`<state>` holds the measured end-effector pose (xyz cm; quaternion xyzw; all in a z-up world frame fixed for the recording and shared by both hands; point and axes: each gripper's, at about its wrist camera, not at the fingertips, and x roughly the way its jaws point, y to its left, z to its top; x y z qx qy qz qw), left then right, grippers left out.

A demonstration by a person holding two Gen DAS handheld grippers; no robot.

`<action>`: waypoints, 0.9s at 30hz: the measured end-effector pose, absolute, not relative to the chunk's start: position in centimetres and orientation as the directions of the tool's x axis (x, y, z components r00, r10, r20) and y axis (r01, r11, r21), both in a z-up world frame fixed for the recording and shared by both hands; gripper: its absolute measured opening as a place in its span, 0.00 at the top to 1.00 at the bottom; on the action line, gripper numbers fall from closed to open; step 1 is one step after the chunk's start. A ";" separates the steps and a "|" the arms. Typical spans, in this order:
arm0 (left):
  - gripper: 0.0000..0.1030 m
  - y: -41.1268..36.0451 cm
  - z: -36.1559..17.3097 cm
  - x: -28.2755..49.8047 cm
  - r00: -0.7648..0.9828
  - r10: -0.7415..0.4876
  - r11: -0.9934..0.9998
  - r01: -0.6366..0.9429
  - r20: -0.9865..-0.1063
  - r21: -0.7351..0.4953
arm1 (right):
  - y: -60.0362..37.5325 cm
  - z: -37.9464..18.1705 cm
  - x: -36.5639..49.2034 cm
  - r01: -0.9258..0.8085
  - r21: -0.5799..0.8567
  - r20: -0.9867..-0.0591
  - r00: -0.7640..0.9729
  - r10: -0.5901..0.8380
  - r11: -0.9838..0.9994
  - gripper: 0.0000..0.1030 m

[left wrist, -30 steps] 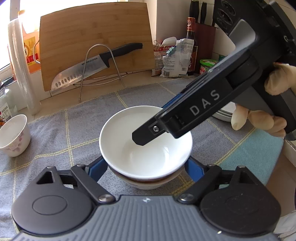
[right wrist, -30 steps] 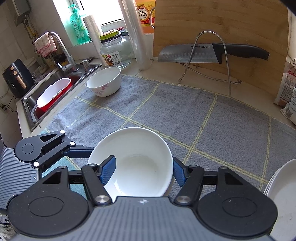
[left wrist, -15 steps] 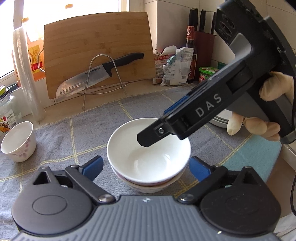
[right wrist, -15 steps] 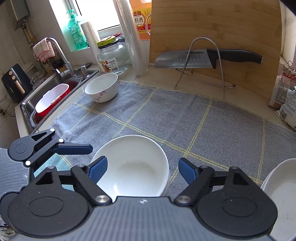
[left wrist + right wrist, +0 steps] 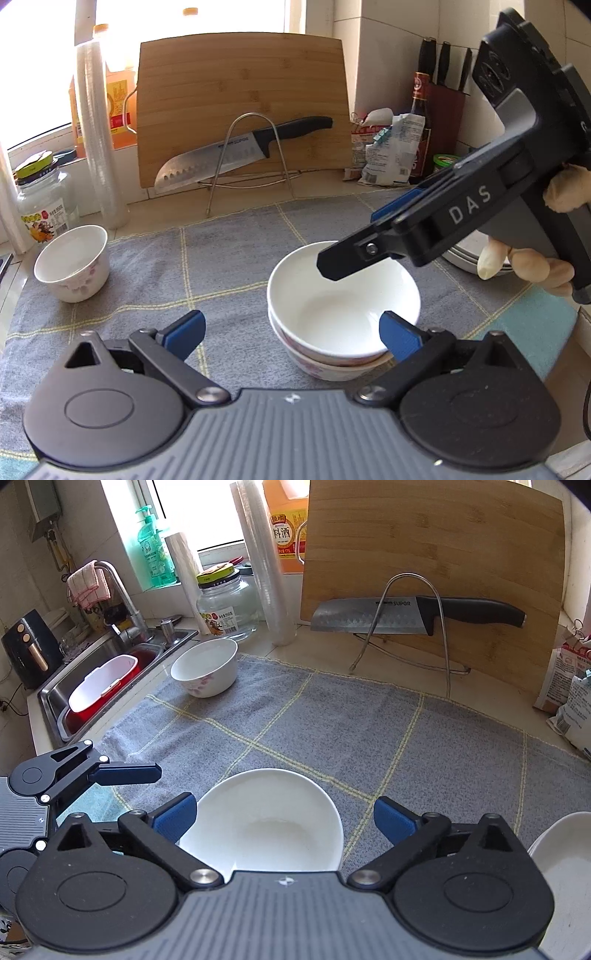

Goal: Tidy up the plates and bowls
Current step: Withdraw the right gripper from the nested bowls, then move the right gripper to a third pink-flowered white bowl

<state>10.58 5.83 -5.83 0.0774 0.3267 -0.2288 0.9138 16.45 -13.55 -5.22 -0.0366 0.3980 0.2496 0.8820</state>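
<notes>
A kitchen counter is covered by a grey woven cloth with thin yellow grid lines (image 5: pixel 332 716). Near its front edge a plain white ceramic bowl (image 5: pixel 343 306) sits nested inside a second white bowl with a pink floral pattern (image 5: pixel 325 369), forming a short stack.

The left gripper (image 5: pixel 291 332), a black two-finger tool with blue pads, has just been opening; its jaws stand spread, one blue pad beside the stack's near rim and the other well off to the side over bare cloth, gripping nothing. The right gripper (image 5: pixel 282 818), held by a hand in a pale glove (image 5: pixel 532 262), has also just been opening and is spread wide, its pads on either side of the white bowl without pressing on it.

At the cloth's far left corner stands another white floral bowl (image 5: pixel 205 666), alone. A stack of white plates (image 5: pixel 565 878) rests at the right edge.

Behind the cloth, a bamboo cutting board (image 5: pixel 436 572) leans upright against the wall, with a black-handled kitchen knife (image 5: pixel 417 614) resting across a bent wire stand (image 5: pixel 410 627). A clear glass jar with a yellow-green lid (image 5: pixel 225 605) and a tall roll of plastic wrap (image 5: pixel 266 561) stand by the sunlit window. To the left is a steel sink (image 5: pixel 92 679) holding a red and white basin, with a curved tap above it. Food packets (image 5: pixel 391 151) and a knife block (image 5: pixel 447 99) fill the right corner.
</notes>
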 end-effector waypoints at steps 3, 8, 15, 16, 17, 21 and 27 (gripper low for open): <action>0.03 6.8 -5.7 10.8 0.693 -0.349 0.896 0.445 -0.630 -0.007 | -12.9 -5.2 16.6 -0.480 0.109 -0.727 0.558 0.399 0.871 0.00; 0.03 8.9 -6.0 11.1 0.711 -0.306 0.916 0.401 -0.633 0.007 | -11.8 -4.9 16.9 -0.502 0.074 -0.732 0.559 0.388 0.862 0.00; 0.03 11.8 -6.3 11.7 0.736 -0.251 0.942 0.336 -0.628 0.018 | -9.8 -4.3 17.5 -0.534 0.042 -0.730 0.561 0.391 0.845 0.00; 0.03 12.2 -6.3 11.8 0.741 -0.240 0.945 0.325 -0.627 0.022 | -9.4 -4.2 17.6 -0.540 0.037 -0.729 0.561 0.392 0.841 0.00; 0.03 12.6 -6.3 12.0 0.745 -0.233 0.948 0.316 -0.625 0.024 | -9.0 -4.1 17.7 -0.545 0.031 -0.729 0.562 0.392 0.838 0.00; 0.03 14.1 -6.2 12.7 0.764 -0.210 0.957 0.287 -0.610 0.030 | -7.3 -3.7 18.2 -0.560 -0.002 -0.725 0.572 0.385 0.828 0.00; 0.03 16.1 -6.1 13.8 0.794 -0.169 0.971 0.237 -0.584 0.041 | -4.1 -2.9 19.2 -0.593 -0.030 -0.715 0.576 0.397 0.805 0.00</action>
